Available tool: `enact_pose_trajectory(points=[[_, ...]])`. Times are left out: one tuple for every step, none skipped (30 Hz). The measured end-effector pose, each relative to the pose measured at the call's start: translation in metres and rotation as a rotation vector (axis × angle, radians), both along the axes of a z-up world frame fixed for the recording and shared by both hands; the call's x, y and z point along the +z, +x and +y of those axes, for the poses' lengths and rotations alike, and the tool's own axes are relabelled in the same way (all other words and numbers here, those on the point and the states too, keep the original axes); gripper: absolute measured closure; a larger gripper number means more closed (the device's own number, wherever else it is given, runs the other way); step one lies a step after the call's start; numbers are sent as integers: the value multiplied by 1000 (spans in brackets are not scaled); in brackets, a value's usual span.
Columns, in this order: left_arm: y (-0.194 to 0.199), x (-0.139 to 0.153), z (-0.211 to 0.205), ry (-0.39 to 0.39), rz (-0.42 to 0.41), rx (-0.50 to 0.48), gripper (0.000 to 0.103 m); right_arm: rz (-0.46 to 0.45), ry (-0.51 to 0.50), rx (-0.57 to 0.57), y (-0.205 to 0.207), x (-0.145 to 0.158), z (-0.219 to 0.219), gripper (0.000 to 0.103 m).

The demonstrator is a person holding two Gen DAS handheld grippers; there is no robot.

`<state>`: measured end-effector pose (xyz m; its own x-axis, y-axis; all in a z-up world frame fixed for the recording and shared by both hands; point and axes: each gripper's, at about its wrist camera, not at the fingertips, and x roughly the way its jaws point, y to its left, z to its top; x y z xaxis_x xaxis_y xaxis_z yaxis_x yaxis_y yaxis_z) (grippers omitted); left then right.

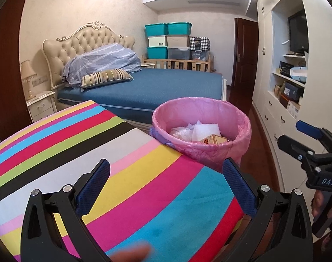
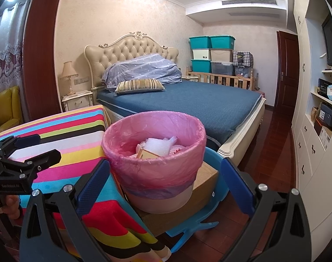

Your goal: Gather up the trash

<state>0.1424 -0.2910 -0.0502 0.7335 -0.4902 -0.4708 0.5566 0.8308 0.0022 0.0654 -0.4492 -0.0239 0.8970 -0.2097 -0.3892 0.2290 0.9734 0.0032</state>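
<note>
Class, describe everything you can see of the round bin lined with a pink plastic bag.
The round cream bin with a pink plastic bag liner stands upright on a brown cardboard box, beside the rainbow-striped cloth-covered table. The thin, crinkled liner folds over the rim and partway down the outside. Inside lie white crumpled plastic and a small tan carton. Neither gripper touches it.

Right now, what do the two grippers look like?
Both match: black angular frames with silver bolts and blue textured pads on the fingers. The left gripper shows white "GenRobot AI" lettering on its body in the right view; the right gripper shows "DAS" in the left view. No cables or sleeves visible.
</note>
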Motion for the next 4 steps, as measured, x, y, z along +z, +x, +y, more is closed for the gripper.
enact_pose_trajectory(points=[[-2, 2, 3, 0, -4, 0, 6, 2, -5, 7, 1, 2, 5, 5], [-3, 5, 5, -1, -5, -5, 6, 5, -12, 17, 3, 3, 12, 5], [-3, 8, 9, 0, -3, -11, 6, 8, -15, 24, 3, 5, 14, 5], [-3, 10, 16, 3, 1, -2, 6, 14, -22, 37, 5, 6, 21, 5]])
